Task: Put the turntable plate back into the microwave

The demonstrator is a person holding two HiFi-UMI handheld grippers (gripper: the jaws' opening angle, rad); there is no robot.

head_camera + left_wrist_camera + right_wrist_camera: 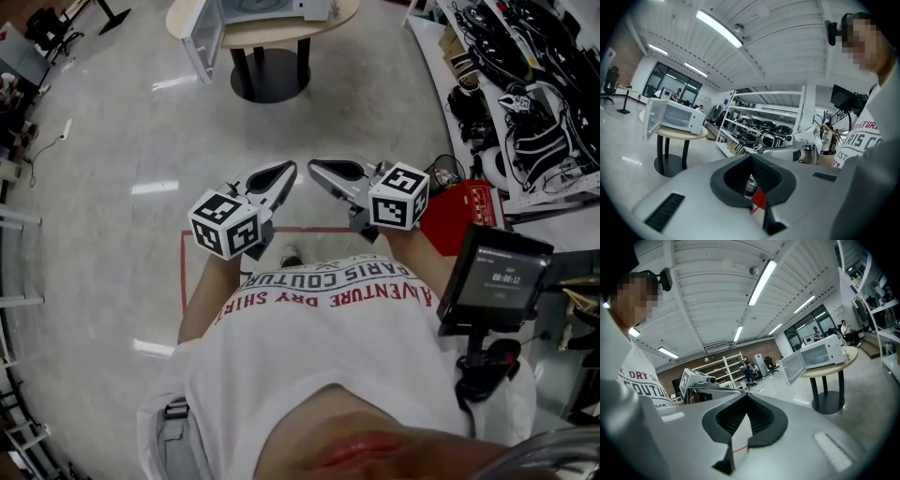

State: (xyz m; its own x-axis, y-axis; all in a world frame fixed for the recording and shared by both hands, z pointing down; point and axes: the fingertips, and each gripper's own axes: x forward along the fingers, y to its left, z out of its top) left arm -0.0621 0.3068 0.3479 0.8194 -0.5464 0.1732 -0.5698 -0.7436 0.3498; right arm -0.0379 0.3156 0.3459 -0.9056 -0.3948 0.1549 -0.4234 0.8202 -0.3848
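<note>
The white microwave stands on a round table ahead of me, its door swung open to the left. No turntable plate shows in any view. I hold both grippers close together in front of my chest, pointing toward the table across open floor. The left gripper is shut with nothing in it, and so is the right gripper. In the left gripper view the shut left gripper faces the microwave. From the right gripper the microwave appears at the right.
The table rests on a black pedestal. Shelves with dark gear run along the right. A red box and a mounted screen sit at my right side. Red tape marks the pale floor.
</note>
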